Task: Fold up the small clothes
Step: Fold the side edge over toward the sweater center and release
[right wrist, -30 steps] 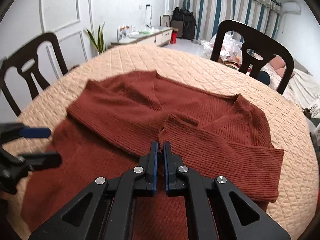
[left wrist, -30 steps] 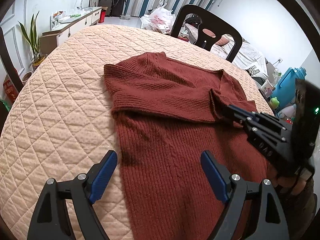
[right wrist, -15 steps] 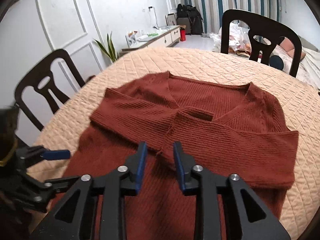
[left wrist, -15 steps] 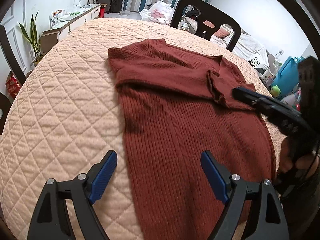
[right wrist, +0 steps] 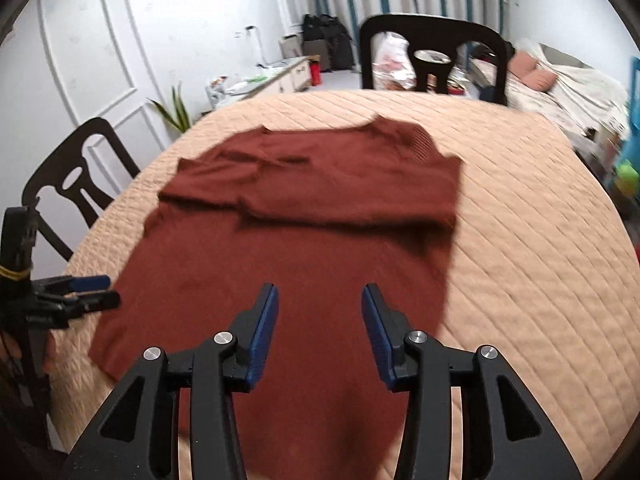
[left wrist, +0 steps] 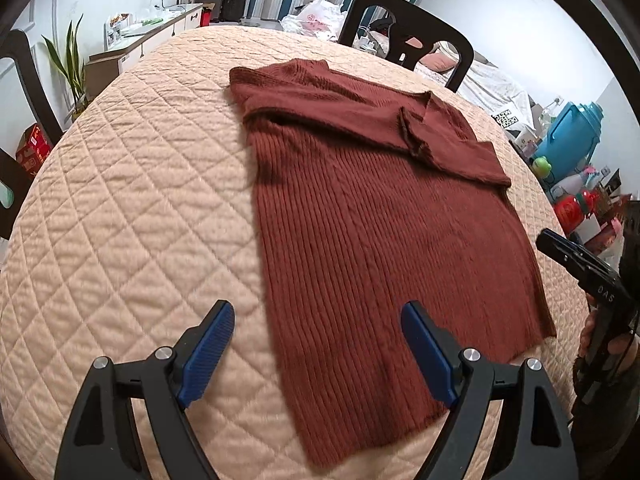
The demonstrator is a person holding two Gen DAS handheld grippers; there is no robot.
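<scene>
A rust-red ribbed sweater [left wrist: 384, 216] lies flat on the round quilted table [left wrist: 132, 200], both sleeves folded across its chest. My left gripper [left wrist: 318, 332] hangs open over the sweater's near left hem edge, nothing between its blue pads. In the right wrist view the same sweater [right wrist: 304, 240] spreads ahead, and my right gripper [right wrist: 318, 320] hovers above its lower body with its jaws opening and empty. The right gripper [left wrist: 576, 264] shows at the right edge of the left view; the left gripper [right wrist: 84, 292] shows at the left edge of the right view.
Black chairs stand at the table's far side [left wrist: 404, 28] and left side [right wrist: 76, 184]. A low cabinet [left wrist: 140, 44], a plant [left wrist: 72, 68], a bed [right wrist: 568, 84] and a blue container [left wrist: 572, 136] sit beyond the table. Peach quilt [right wrist: 532, 264] lies bare right of the sweater.
My right gripper let go of the folded sleeve cuff, opened, and drew back toward the hem. My left gripper also pulled back toward the near hem, staying open.
</scene>
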